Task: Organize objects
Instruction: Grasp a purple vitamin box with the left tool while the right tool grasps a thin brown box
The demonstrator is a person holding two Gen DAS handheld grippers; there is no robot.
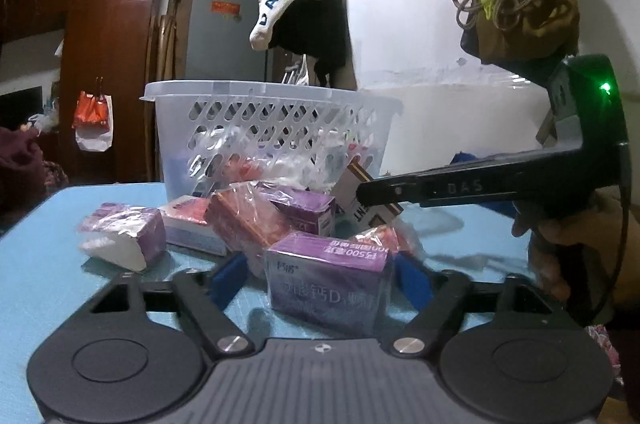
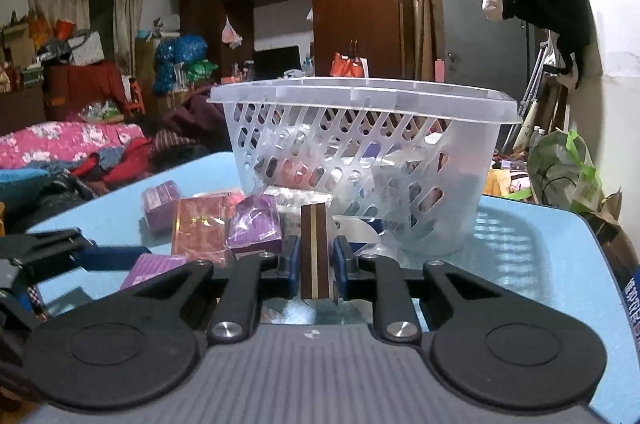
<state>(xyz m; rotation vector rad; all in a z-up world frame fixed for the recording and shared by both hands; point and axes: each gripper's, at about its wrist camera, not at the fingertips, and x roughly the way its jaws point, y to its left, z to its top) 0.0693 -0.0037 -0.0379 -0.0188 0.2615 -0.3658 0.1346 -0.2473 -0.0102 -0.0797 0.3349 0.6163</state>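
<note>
Both tongs are at work over the blue table: the right gripper has its blue pads pressed against the two sides of a slim brown box with a pale stripe, held upright on its narrow edge, while the left gripper stands spread wide around a purple box, its pads clear of the box on either side, so nothing is gripped there yet. Standing the brown box on edge looks like a sensible hold, since its thin faces give the pads flat surfaces and leave it ready to drop straight down. That box sits just in front of the white basket, below its rim, and the basket already holds several wrapped packets, so I judge it the place where things are being gathered. Between the tongs and the basket lies a loose cluster of boxes in crinkled wrap: a red box, more purple ones, and a torn packet off to the left. The basket's rim flares outward and sits high, so the brown box must rise above that lip before moving forward. To the right of the basket the tabletop is bare up to its rounded edge, giving the freest path; the left side is crowded by the scattered boxes.
</note>
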